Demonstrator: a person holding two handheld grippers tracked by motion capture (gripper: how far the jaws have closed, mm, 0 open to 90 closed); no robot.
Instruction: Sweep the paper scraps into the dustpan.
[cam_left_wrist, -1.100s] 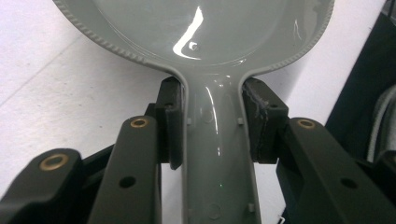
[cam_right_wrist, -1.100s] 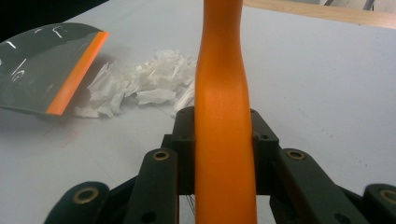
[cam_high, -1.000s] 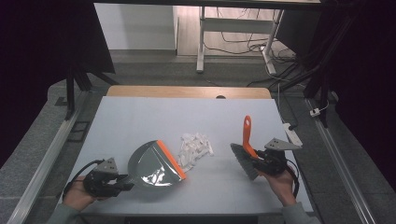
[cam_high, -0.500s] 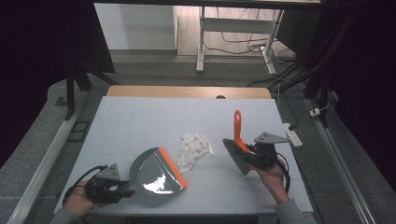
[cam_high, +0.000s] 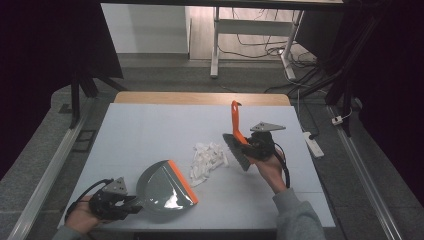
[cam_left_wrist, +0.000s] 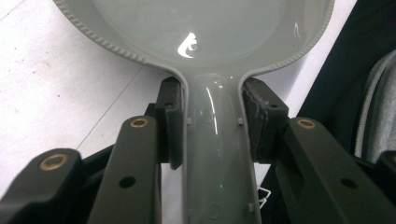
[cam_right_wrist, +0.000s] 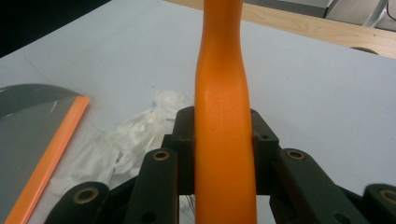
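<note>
A grey dustpan (cam_high: 162, 189) with an orange lip lies flat near the table's front left. My left gripper (cam_high: 134, 205) is shut on its handle (cam_left_wrist: 215, 140), one pad on each side. White paper scraps (cam_high: 207, 159) lie in a small heap just right of the orange lip (cam_right_wrist: 49, 158). My right gripper (cam_high: 248, 143) is shut on the orange handle (cam_right_wrist: 223, 116) of a hand brush; the handle points up and away. The brush's dark bristle head (cam_high: 236, 151) hangs right beside the heap's right edge.
The pale grey table (cam_high: 150, 130) has a wooden strip along its far edge. A white power strip (cam_high: 312, 142) lies on the floor to the right. Desk legs and cables stand beyond the table.
My right gripper carried the brush leftward, up to the paper heap. The left gripper and dustpan shifted slightly toward the front edge.
</note>
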